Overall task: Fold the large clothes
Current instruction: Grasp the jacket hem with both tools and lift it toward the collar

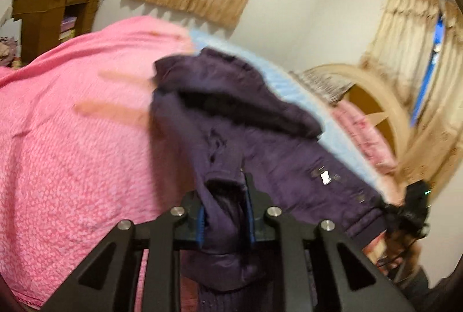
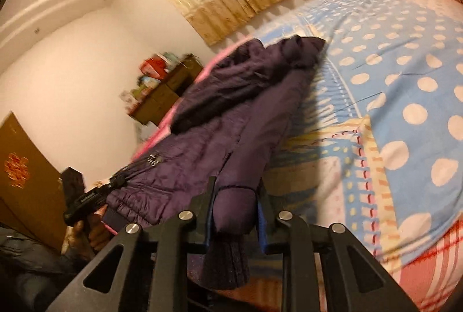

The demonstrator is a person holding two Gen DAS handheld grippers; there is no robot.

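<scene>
Left gripper [image 1: 225, 205] is clamping the purple jacket [image 1: 231, 121] hem. Right gripper [image 2: 235, 210] is clamping a jacket cuff; jacket is lying across the bed [image 2: 405, 80]

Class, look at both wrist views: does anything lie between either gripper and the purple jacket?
Nothing visible does. The left gripper and the right gripper each already pinch a part of the purple jacket lying on the bed.

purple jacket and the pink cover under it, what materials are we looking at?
Purple jacket: looks like a quilted synthetic shell, faint sheen, puffy stitched panels; ribbed knit cuff, matte. Likely nylon or polyester, unconfirmed. Pink cover: soft textile with a nubby, pebbled surface, matte; fleece or chenille, blur leaves it open.
</scene>
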